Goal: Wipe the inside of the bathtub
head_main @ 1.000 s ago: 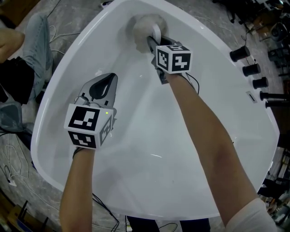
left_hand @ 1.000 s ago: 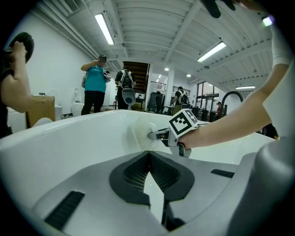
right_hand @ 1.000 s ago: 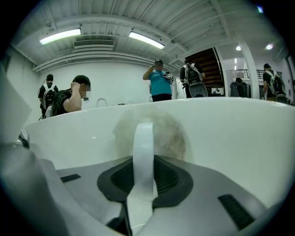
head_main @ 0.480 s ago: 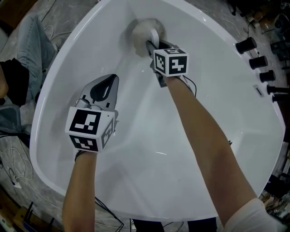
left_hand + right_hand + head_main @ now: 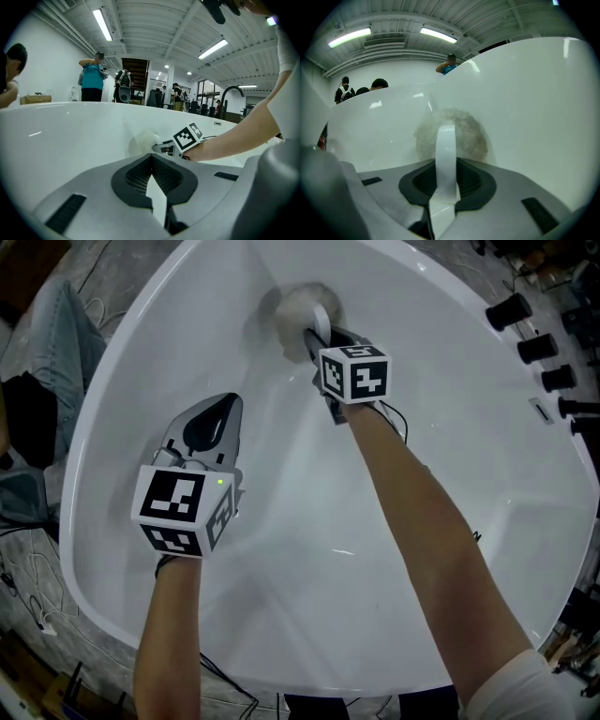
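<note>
left tongs [image 5: 223,407]: grey moulded shells, black ribbed pads, small green light [image 5: 218,482] by the cube | right tongs [image 5: 315,331]: grey, thin black cable [image 5: 398,418] at wrist | cubes [image 5: 178,507]: white, black square markers on each face | clothing: white short sleeve [image 5: 514,688], right shoulder

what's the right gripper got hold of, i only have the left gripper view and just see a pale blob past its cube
Observer: The right gripper is shut on the white handle of a fluffy round scrubber. The handle stands upright between its jaws.
Operator: is the scrubber on the tub
Observer: In the right gripper view its pile lies against the bathtub wall, with no gap that I can see.
Operator: where's my left gripper relative to that
Observer: In the head view the left gripper is over the tub's left slope, nearer the person than the right one and apart from the scrubber.
</note>
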A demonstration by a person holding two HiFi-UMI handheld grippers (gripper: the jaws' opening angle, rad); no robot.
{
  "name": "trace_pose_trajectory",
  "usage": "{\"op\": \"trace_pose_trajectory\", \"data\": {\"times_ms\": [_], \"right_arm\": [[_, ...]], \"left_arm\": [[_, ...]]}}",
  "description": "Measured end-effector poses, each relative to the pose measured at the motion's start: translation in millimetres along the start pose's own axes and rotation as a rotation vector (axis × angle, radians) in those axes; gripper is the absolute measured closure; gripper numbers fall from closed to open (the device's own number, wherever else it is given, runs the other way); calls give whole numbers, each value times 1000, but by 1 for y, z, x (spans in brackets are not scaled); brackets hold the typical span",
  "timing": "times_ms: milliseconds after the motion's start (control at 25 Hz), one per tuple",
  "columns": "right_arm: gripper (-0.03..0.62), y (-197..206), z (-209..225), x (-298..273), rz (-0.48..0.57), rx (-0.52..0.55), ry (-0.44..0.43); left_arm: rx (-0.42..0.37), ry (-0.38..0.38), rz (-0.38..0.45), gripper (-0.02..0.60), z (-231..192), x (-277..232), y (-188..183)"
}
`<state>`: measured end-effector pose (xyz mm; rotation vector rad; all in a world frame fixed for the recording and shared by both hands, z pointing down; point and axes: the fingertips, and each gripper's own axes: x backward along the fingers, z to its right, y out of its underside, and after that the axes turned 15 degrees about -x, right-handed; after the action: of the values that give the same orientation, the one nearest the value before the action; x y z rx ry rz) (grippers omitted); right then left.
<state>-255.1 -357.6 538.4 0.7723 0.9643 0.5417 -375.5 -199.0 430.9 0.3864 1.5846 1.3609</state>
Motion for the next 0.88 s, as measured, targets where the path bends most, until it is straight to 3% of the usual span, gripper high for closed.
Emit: {"op": "trace_pose_trajectory", "data": {"times_ms": [880], "right_arm": [[503,27,95,98,50,-95,93]], "left_arm": [[-66,121,-1,577,94,-36,-36]]}}
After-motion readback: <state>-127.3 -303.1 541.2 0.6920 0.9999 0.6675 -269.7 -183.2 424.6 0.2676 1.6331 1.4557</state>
